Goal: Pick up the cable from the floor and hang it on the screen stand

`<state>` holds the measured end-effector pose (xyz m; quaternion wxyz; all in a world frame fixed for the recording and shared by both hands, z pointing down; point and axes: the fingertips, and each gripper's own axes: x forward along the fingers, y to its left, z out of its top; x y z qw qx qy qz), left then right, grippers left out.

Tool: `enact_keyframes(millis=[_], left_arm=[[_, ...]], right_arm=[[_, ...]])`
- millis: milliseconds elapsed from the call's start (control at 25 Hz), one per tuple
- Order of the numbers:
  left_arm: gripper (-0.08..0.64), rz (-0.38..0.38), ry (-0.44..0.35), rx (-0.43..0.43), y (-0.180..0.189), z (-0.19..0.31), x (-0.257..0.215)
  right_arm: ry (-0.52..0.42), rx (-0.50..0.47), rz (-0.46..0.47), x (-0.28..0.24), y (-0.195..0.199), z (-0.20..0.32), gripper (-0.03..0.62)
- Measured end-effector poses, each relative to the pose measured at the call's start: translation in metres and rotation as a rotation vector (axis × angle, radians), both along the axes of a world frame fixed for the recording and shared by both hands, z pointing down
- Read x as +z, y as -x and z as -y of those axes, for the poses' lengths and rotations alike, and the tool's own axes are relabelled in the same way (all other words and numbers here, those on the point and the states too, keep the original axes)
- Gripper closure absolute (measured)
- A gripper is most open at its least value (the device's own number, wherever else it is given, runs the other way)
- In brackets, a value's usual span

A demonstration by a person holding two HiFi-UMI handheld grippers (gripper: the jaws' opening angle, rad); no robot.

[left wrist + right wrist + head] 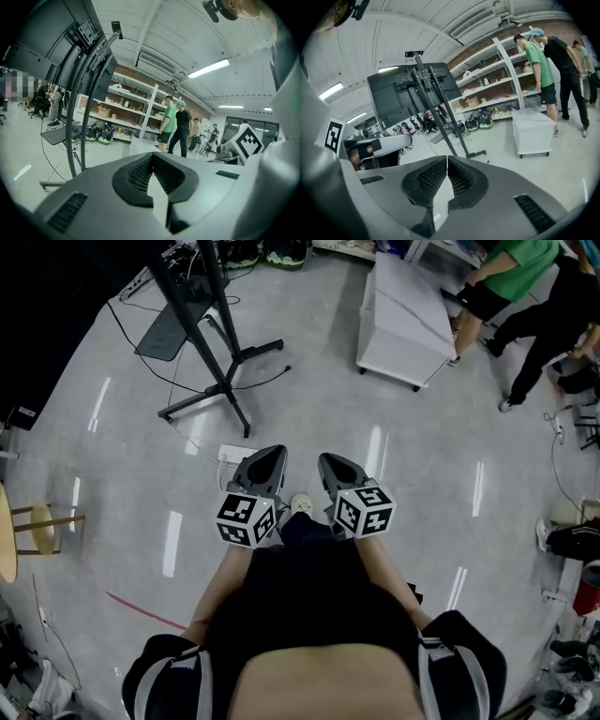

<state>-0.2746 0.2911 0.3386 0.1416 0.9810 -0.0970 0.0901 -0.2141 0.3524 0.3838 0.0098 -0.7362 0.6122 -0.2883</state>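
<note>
The black screen stand rises at the upper left of the head view, its legs spread on the grey floor. A thin black cable curls on the floor around its base. My left gripper and right gripper are side by side in front of me, well short of the stand, and both point toward it. In the left gripper view the stand's poles are at the left. The screen on its stand is ahead in the right gripper view. Both grippers' jaws meet at the tips with nothing between them.
A white power strip lies on the floor just past the left gripper. A white cabinet on casters stands to the right of the stand, with two people beyond it. A wooden stool is at the left edge. Storage shelves line the far wall.
</note>
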Motion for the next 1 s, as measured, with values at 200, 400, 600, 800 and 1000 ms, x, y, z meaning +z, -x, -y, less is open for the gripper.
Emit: enact_keyframes(millis=[200,400,600,800,1000], left_arm=[[0.552,0.005,0.004,-0.036,-0.028,0.011,0.006],[0.552,0.015,0.005,-0.055,-0.052,0.014,0.012],[0.553,0.025,0.002,-0.079,-0.071,0.02,0.019],[0.552,0.029,0.017,-0.118,-0.073,0.021,0.018],[0.552,0.054,0.023,-0.137,-0.072,0.03,0.02]], right_arm=[[-0.003,-0.045,-0.003,0.002,-0.026,0.02,0.566],[0.002,-0.069,0.01,0.008,-0.049,0.024,0.566],[0.01,-0.075,0.027,0.016,-0.071,0.026,0.566],[0.013,-0.076,0.038,0.017,-0.08,0.025,0.566],[0.016,-0.066,0.064,0.023,-0.086,0.032,0.566]])
